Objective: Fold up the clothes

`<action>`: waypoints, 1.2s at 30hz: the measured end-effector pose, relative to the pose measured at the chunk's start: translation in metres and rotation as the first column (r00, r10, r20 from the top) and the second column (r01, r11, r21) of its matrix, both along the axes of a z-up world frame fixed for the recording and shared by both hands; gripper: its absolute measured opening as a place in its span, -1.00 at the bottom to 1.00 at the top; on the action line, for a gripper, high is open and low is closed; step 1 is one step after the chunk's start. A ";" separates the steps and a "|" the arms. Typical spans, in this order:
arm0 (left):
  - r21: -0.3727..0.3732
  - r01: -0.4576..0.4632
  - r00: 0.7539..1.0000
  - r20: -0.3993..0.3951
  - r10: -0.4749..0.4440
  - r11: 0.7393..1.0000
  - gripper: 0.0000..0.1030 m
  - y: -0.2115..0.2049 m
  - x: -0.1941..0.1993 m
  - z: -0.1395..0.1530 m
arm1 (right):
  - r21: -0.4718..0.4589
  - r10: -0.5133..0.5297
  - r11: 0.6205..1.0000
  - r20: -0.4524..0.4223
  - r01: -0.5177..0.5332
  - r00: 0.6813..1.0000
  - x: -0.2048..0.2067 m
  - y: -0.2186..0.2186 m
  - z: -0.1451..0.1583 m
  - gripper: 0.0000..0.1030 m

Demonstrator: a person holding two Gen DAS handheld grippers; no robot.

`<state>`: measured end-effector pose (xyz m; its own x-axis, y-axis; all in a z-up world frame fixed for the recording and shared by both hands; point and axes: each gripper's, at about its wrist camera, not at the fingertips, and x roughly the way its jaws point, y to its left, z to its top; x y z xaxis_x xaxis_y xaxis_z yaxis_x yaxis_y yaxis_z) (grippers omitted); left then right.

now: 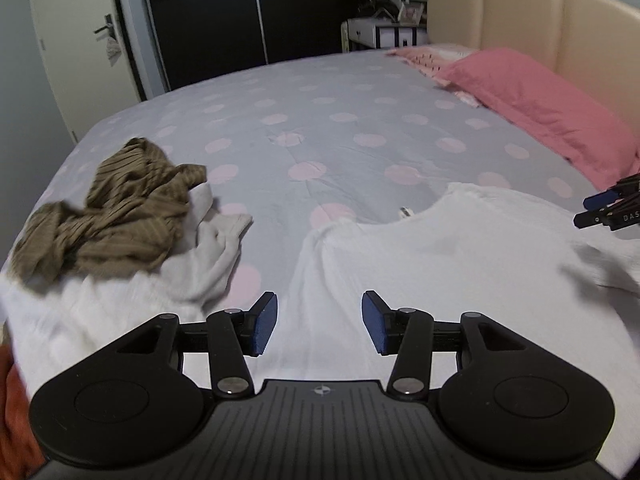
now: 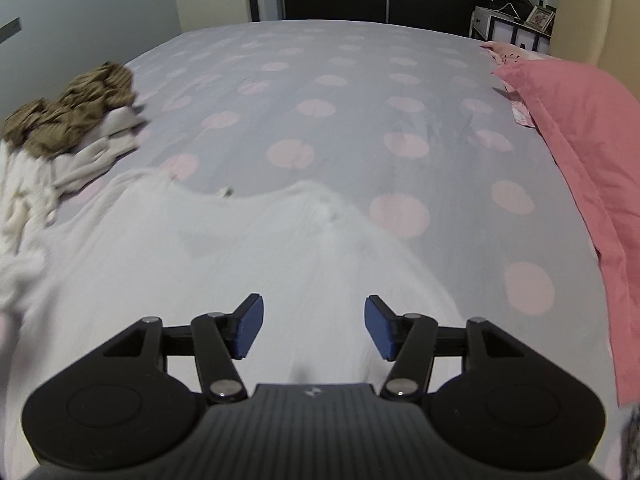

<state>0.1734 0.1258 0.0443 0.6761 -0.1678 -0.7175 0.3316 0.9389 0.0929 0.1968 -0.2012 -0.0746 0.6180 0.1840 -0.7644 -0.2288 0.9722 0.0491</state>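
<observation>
- Left tongs (image 1: 319, 324): jaws apart, nothing btwn the blue pads, no cloth touched; they hang above the near part of the white shirt.
- Right tongs (image 2: 313, 327): jaws apart too, empty, above the same garment. Tips also show at right edge of left wrist view (image 1: 596, 210), just above the cloth.
- White shirt (image 1: 440, 264): spread flat on the bed, neckline twd the far side, small label at the collar. Some motion blur on the fabric near the right edge of left wrist view and in right wrist view.
- Bed sheet (image 1: 340, 120): grey w/ pink dots, lightly creased, mostly bare beyond the shirt.
- Brown striped garment (image 1: 116, 216): crumpled, lying on top of a heap of white clothes (image 1: 208, 248) at the left, near the shirt but apart from it on the sheet.
- Pink pillow (image 1: 548, 108): along the right side, against the beige headboard (image 1: 532, 16).
- Background: dark wardrobe (image 1: 260, 12), pale door (image 1: 76, 40) w/ handle, small bedside unit (image 1: 380, 34) w/ clutter on top; detail too small to tell.
</observation>
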 end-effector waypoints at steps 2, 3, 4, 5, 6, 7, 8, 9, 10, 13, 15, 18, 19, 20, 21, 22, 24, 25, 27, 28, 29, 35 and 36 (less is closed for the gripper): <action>-0.028 -0.017 1.000 0.020 0.018 0.999 -0.08 0.005 -0.027 0.004 | 0.014 0.004 1.000 -0.003 -0.004 1.000 -0.023 0.001 0.008 0.16; -0.048 -0.025 0.999 0.025 0.026 0.999 -0.07 0.008 -0.043 0.003 | 0.021 0.006 1.000 -0.003 -0.006 1.000 -0.036 0.002 0.012 0.16; -0.062 -0.031 0.999 0.029 0.033 0.998 -0.07 0.009 -0.056 0.003 | 0.020 -0.001 1.000 -0.002 0.001 1.000 -0.046 0.002 0.014 0.16; -0.076 -0.036 0.999 0.033 0.039 0.996 -0.07 0.010 -0.070 0.002 | 0.020 -0.008 1.000 -0.002 0.008 1.000 -0.057 0.002 0.016 0.16; -0.085 -0.038 0.999 0.035 0.041 0.996 -0.07 0.010 -0.081 -0.001 | 0.020 -0.009 1.000 0.003 0.009 1.000 -0.068 0.004 0.018 0.16; -0.093 -0.040 0.998 0.037 0.044 0.995 -0.07 0.010 -0.092 -0.003 | 0.019 -0.010 1.000 0.011 0.010 1.000 -0.080 0.005 0.019 0.16; -0.102 -0.041 0.998 0.035 0.044 0.994 -0.07 0.009 -0.105 -0.008 | 0.018 -0.015 1.000 0.020 0.015 1.000 -0.090 0.006 0.020 0.16; -0.112 -0.047 0.998 0.031 0.051 0.993 -0.07 0.008 -0.115 -0.012 | 0.026 -0.022 0.999 0.028 0.021 0.999 -0.100 0.006 0.019 0.13; -0.123 -0.054 0.998 0.027 0.058 0.991 -0.07 0.008 -0.124 -0.017 | 0.034 -0.030 0.999 0.036 0.029 0.999 -0.110 0.006 0.018 0.13; -0.181 -0.113 0.994 -0.028 0.110 0.977 -0.07 0.010 -0.150 -0.038 | 0.067 -0.087 0.994 0.029 0.085 0.996 -0.140 0.000 0.008 0.13; -0.194 -0.135 0.988 -0.093 0.119 0.972 -0.07 0.011 -0.161 -0.057 | 0.082 -0.132 0.988 -0.001 0.131 0.991 -0.160 -0.008 -0.006 0.07; -0.188 -0.156 0.976 -0.178 0.123 0.970 -0.07 0.011 -0.170 -0.081 | 0.087 -0.175 0.980 -0.069 0.181 0.982 -0.186 -0.021 -0.031 -0.17; -0.202 -0.162 0.971 -0.208 0.119 0.966 -0.07 0.012 -0.171 -0.088 | 0.082 -0.186 0.978 -0.094 0.194 0.978 -0.194 -0.026 -0.040 -0.19; -0.217 -0.167 0.965 -0.238 0.114 0.962 -0.07 0.013 -0.172 -0.094 | 0.071 -0.197 0.976 -0.110 0.205 0.974 -0.200 -0.030 -0.047 -0.22; -0.228 -0.169 0.960 -0.260 0.107 0.959 -0.07 0.012 -0.173 -0.099 | 0.064 -0.207 0.974 -0.126 0.216 0.970 -0.207 -0.035 -0.054 -0.24; -0.240 -0.171 0.954 -0.282 0.100 0.956 -0.07 0.010 -0.174 -0.103 | 0.064 -0.213 0.973 -0.138 0.224 0.967 -0.212 -0.039 -0.059 -0.24; -0.263 -0.175 0.942 -0.324 0.084 0.949 -0.07 0.007 -0.176 -0.113 | 0.074 -0.235 0.965 -0.169 0.250 0.957 -0.222 -0.045 -0.069 -0.24; -0.258 -0.176 0.938 -0.335 0.083 0.950 -0.07 0.003 -0.177 -0.117 | 0.080 -0.238 0.964 -0.180 0.255 0.955 -0.226 -0.044 -0.072 -0.24; -0.247 -0.174 0.932 -0.355 0.078 0.953 -0.07 -0.005 -0.181 -0.126 | 0.091 -0.244 0.960 -0.201 0.266 0.949 -0.234 -0.041 -0.078 -0.24; -0.243 -0.169 0.928 -0.365 0.072 0.955 -0.07 -0.008 -0.182 -0.132 | 0.096 -0.246 0.958 -0.212 0.271 0.946 -0.238 -0.040 -0.082 -0.24; -0.238 -0.168 0.924 -0.375 0.069 0.957 -0.07 -0.012 -0.183 -0.137 | 0.101 -0.249 0.956 -0.222 0.276 0.943 -0.242 -0.039 -0.085 -0.24; -0.166 -0.163 0.919 -0.384 0.089 0.973 -0.18 -0.029 -0.185 -0.153 | 0.060 -0.226 0.967 -0.237 0.246 0.945 -0.253 -0.019 -0.099 -0.24; -0.154 -0.167 0.920 -0.379 0.098 0.974 -0.38 -0.031 -0.185 -0.152 | 0.055 -0.225 0.968 -0.233 0.244 0.946 -0.253 -0.018 -0.099 -0.24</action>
